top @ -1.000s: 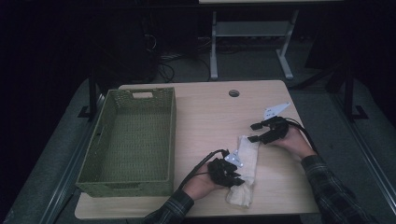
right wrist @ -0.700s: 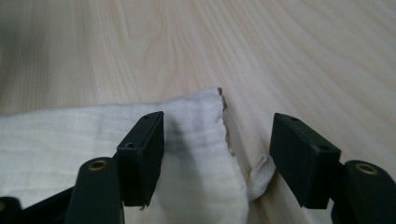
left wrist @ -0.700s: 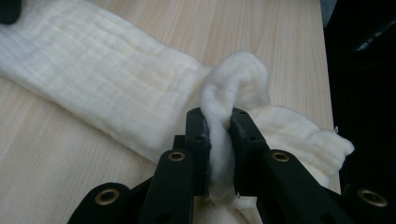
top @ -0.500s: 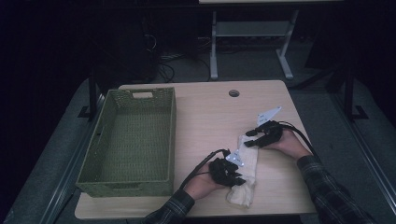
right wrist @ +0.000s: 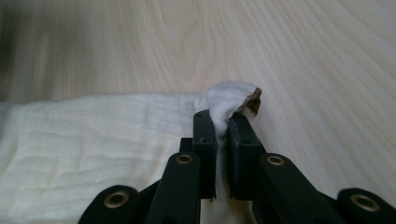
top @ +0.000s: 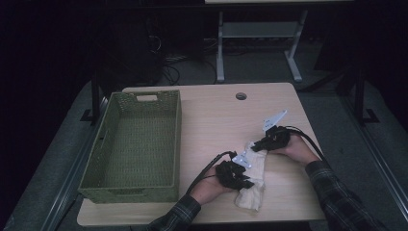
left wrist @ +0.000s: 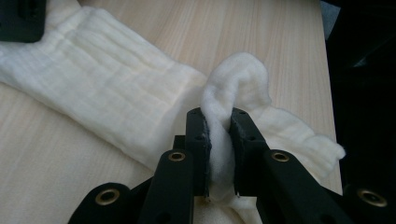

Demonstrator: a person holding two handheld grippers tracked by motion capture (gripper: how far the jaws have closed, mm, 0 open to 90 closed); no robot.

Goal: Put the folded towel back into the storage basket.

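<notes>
A cream-white cloth [top: 252, 182] lies stretched on the wooden table, near its front right. My left gripper [top: 239, 179] pinches a bunched fold of the cloth [left wrist: 116, 102] near its near end; the fold stands up between the pads [left wrist: 201, 140]. My right gripper [top: 260, 146] is at the cloth's far end. Its jaws have just been closing and now pinch a corner of the cloth [right wrist: 84, 149], which pokes up past the fingertips [right wrist: 205, 126]. A small brown tag [right wrist: 252, 100] shows at that corner.
A green woven basket [top: 110, 159] with nothing in it stands on the left half of the table. The table [top: 216, 115] has a round cable hole [top: 241, 96] near its far edge. Beyond it stands a white table frame [top: 260, 33] on a dark floor.
My right gripper has come down onto the far end of the cloth and shut on its corner. The left gripper has stayed where it was, still pinching the cloth.
</notes>
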